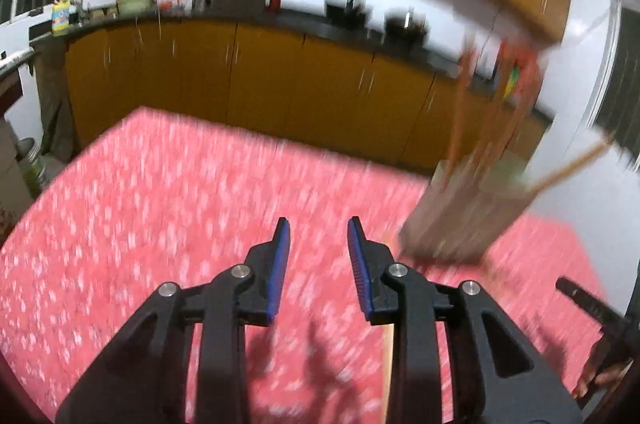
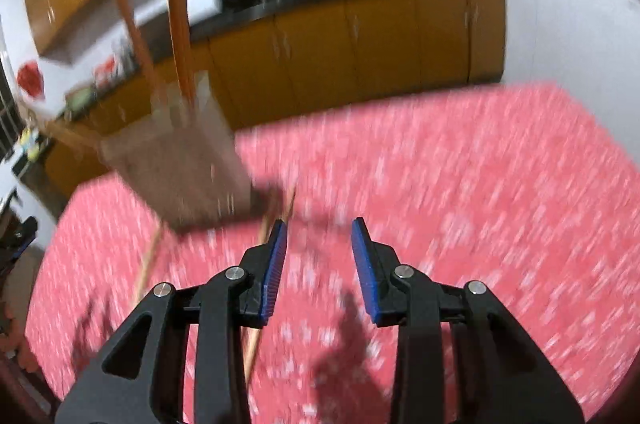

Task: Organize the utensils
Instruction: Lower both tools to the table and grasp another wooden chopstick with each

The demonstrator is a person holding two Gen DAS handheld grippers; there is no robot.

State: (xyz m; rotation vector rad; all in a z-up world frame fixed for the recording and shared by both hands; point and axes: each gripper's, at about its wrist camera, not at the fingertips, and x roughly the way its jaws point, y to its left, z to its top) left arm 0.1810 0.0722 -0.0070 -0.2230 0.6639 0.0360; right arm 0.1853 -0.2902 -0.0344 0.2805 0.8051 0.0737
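Observation:
A brownish utensil holder (image 1: 468,220) stands on the pink patterned tablecloth (image 1: 160,203), right of my left gripper (image 1: 318,224) and beyond it. Several wooden utensils (image 1: 460,111) stick up out of it. The left jaws stand apart with only cloth between them. A wooden stick (image 1: 387,364) lies under the right finger. In the right wrist view the holder (image 2: 180,175) is ahead on the left, with its wooden handles (image 2: 178,23) rising. My right gripper (image 2: 320,224) is open and empty. Two loose wooden sticks (image 2: 147,264) (image 2: 256,340) lie on the cloth beside and under its left finger. Both views are blurred.
Beyond the table's far edge (image 1: 280,135) run yellow-brown cabinets (image 1: 240,79) under a dark counter (image 1: 344,31) crowded with kitchen items. The other gripper's black body (image 1: 592,308) shows at the right edge of the left wrist view. A white wall (image 2: 560,23) is at the right.

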